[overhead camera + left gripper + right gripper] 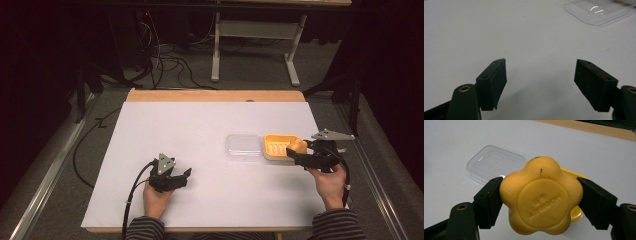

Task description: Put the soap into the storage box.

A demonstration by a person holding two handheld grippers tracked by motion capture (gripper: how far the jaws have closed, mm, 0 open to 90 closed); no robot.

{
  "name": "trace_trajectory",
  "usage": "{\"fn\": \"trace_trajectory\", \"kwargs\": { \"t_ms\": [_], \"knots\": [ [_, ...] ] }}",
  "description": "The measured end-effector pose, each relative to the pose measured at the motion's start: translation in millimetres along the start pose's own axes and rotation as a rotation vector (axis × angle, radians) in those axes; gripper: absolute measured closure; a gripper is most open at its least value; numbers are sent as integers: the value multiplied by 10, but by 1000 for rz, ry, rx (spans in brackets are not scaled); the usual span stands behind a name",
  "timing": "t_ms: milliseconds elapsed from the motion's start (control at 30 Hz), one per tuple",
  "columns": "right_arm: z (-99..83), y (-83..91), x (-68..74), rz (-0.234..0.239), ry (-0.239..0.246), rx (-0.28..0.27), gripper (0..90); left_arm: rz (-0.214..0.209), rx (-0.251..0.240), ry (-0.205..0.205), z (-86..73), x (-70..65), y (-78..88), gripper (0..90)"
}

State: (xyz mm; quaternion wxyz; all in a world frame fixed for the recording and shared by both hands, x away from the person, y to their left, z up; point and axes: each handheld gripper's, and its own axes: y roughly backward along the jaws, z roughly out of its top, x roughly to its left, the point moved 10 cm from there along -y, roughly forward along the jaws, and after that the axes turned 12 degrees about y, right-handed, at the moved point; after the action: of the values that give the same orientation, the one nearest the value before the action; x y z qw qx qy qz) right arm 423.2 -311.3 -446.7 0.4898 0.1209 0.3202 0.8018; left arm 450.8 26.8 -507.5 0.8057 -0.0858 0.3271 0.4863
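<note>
White table (200, 150), one soap (541, 195), one lid (242, 146)

Bench (215, 95): I see its bare wooden edge along the far side, well ahead of both grippers.
White sheet (200, 150): it covers nearly the whole bench top and lies under the left gripper (184, 176) and the right gripper (296, 152).
Desk frame (216, 50): pale legs and crossbar standing on the floor, far beyond the bench, ahead of the grippers.
Cables (170, 62): a black tangle on the floor, far ahead and to the left of the left gripper.
Metal rail (45, 175): it runs along the floor, well out to the left of the left gripper.
Floor (250, 75): grey carpet, I think, all round the bench.
</note>
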Motion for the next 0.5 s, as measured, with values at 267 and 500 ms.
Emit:
{"fn": "trace_trajectory", "kwargs": {
  "t_ms": [267,500],
  "knots": [
    [85,-112,-41,4,11,29,263,1,1,-1,0,2,1,267],
    [77,-226,-71,5,9,64,263,-1,-1,3,2,-4,2,267]
  ]
}}
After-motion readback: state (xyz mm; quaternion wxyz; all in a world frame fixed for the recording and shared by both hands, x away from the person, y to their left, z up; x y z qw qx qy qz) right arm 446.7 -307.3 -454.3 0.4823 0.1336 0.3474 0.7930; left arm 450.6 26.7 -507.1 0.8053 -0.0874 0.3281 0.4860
